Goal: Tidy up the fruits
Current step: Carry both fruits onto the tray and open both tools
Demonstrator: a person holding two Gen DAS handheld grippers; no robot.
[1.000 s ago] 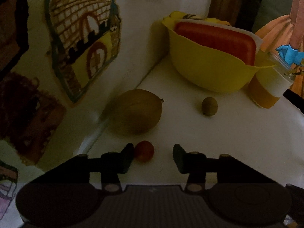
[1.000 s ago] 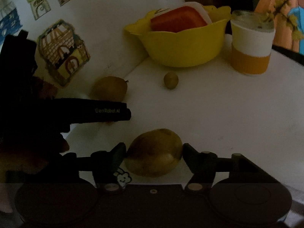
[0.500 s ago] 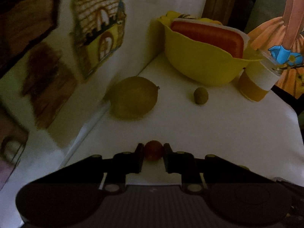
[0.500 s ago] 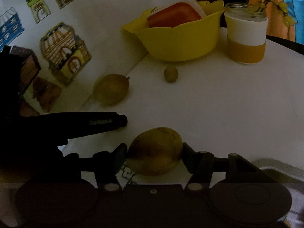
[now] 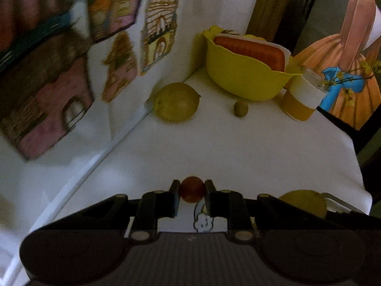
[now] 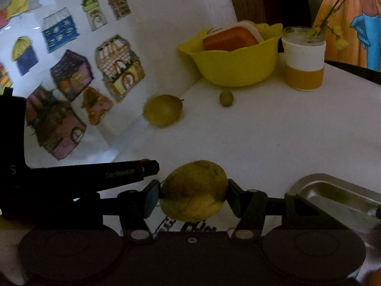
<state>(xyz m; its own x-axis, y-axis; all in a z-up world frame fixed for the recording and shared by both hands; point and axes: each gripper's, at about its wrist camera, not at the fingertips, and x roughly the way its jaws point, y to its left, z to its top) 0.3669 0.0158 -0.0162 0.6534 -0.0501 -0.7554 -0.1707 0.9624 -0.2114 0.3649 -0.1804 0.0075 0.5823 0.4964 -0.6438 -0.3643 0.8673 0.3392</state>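
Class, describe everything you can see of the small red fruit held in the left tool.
The small red fruit is round, smooth and dark red, somewhat glossy, like a cherry tomato or a small plum. The left tool is shut on it: one dark finger presses each side, and its top and front show between them. The white table lies beyond it; whether it rests on the table or is lifted cannot be told.

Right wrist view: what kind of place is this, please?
Probably a home, perhaps a child's craft or play corner: cut-out house drawings cover the wall, and a white table carries a yellow bowl, loose fruit and a jar with flower twigs.
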